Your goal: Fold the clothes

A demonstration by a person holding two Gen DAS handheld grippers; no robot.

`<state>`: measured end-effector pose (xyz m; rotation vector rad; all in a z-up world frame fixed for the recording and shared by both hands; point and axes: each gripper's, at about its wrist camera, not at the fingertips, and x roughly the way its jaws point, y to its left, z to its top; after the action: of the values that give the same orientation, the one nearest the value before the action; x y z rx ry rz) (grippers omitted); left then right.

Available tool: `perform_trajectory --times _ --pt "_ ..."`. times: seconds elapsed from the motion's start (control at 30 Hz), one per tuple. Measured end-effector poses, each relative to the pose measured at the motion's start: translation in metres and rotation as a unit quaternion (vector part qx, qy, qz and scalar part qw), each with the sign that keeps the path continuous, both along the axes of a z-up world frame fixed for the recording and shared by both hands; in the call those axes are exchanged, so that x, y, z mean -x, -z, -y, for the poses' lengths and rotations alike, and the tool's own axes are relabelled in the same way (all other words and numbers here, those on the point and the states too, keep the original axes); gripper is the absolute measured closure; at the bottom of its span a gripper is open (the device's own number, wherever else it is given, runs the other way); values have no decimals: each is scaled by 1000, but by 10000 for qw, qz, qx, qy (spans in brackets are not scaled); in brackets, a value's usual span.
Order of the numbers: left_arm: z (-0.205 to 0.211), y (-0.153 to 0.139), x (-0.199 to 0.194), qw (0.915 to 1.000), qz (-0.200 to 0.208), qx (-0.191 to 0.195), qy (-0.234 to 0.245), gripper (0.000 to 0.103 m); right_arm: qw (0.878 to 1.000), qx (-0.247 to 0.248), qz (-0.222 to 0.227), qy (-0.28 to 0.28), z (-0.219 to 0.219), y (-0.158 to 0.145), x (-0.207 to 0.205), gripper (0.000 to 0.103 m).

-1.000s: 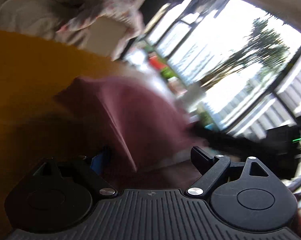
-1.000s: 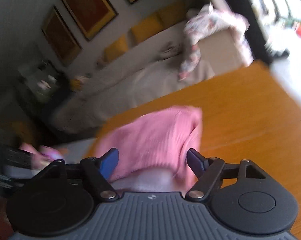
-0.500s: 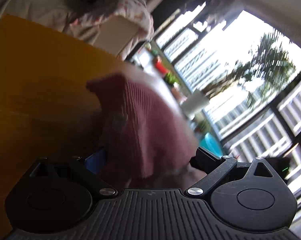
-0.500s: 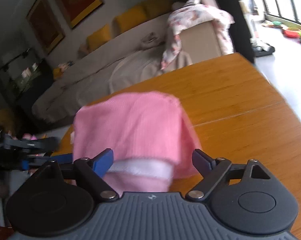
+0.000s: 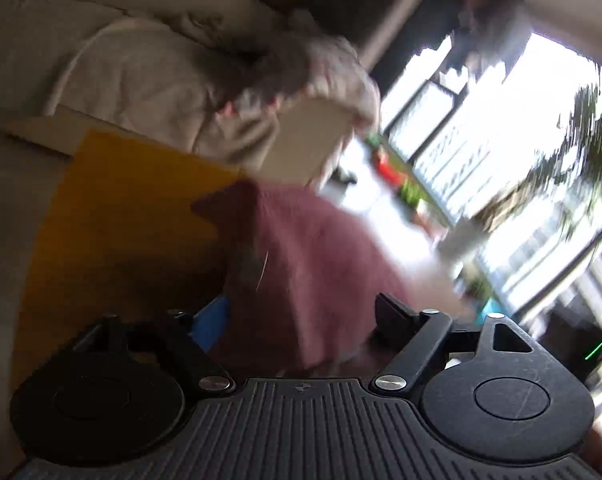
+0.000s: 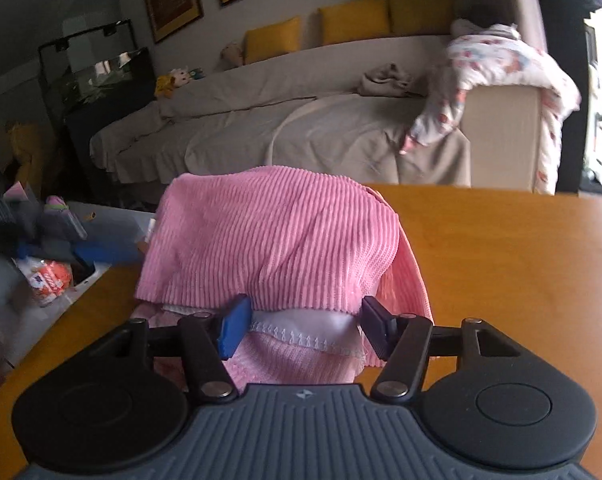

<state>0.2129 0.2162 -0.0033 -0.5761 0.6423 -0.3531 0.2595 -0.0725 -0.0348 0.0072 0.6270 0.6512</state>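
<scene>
Garment: pink ribbed knit garment [image 6: 277, 240] bunched on the wooden worktop [image 6: 501, 264], white stitched hem showing.
Right hand-held gripper [image 6: 303, 322]: fingers spread, cloth lying between them, nothing clamped.
Left hand-held gripper [image 5: 301, 320]: blurred; fingers apart, the same fabric [image 5: 301, 264] draped between.
Direction: garment dead ahead of both, long axis across the right's fingers.
Nearer: right, I'd judge.
Writing: none readable.
</scene>
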Motion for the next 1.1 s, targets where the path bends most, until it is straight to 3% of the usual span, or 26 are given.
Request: perform_trajectory --times 0.13,0.23,0.33,0.43,0.5,0.6,0.7,0.77,0.83,0.93,1.1 --pt "-7 -22 -26 9974 408 366 467 22 9996 149 169 -143 -6 -4 -14 24" --pt "1 -22 -59 9977 452 143 491 20 9982 309 491 -161 -9 -13 -14 17" --pt "9 13 -105 9976 -376 169 551 21 9952 323 897 -220 -14 -29 -8 0" --pt "5 24 -115 9970 -530 217 522 22 9924 244 1060 -567 -26 -39 -9 0" --pt "1 29 -119 9969 -563 247 493 25 9932 151 823 -805 -37 -35 -22 0" --pt "-4 37 -125 9967 -613 293 451 26 9955 303 62 -893 -53 -10 -51 0" --pt "-12 30 -99 9983 -444 239 282 18 9953 512 210 -792 -50 -3 -52 0" --pt "-18 24 -78 9992 -312 195 158 10 9972 229 129 -698 -33 -10 -47 0" --pt "-24 18 -57 9997 -180 150 34 9 9985 29 161 -525 -10 -15 -37 0" --pt "-8 20 -26 9996 -124 -112 -211 8 9994 144 262 -156 14 -14 -21 0" --pt "23 26 27 9962 -61 -591 -630 1 9990 -147 158 387 40 -14 1 0"
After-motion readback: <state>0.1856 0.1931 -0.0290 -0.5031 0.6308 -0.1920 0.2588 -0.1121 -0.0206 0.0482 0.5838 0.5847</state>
